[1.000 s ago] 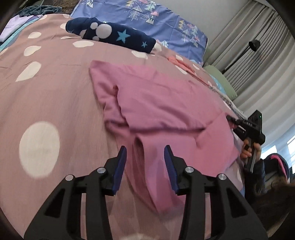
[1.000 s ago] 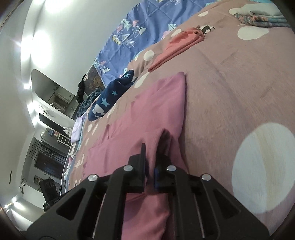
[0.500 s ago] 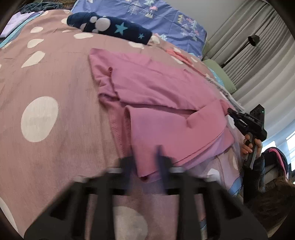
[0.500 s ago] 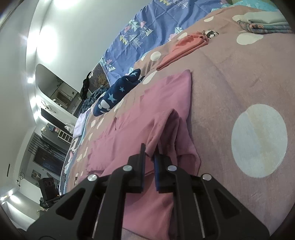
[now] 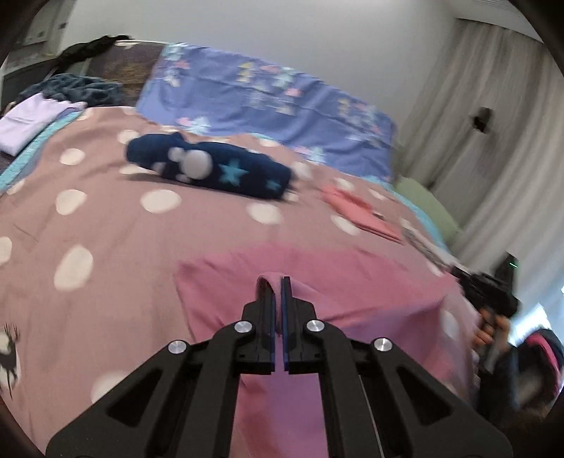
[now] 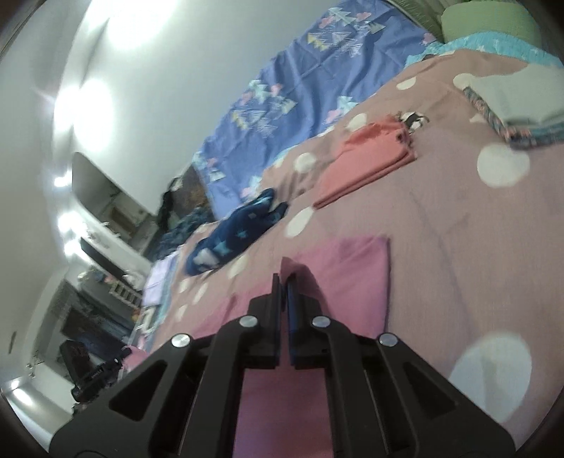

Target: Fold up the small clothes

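Both grippers pinch pink garment (image 5: 352, 289) (unlabelled)

We are looking across a bed (image 5: 116, 229) covered in a dusty-pink spread with white dots. A blue pillowcase (image 5: 268, 102) printed with small trees is lying at the head, against a plain pale wall (image 5: 282, 31). A green cushion (image 6: 490, 21) is sitting at the bed's far corner, just beside the blue pillowcase. Grey-white curtains (image 5: 493, 123) are hanging along the right of the left wrist view. In the right wrist view we are seeing bright light patches (image 6: 88, 102) glaring on the wall, and dim, blurred shelving (image 6: 95, 317) is showing at the far left.
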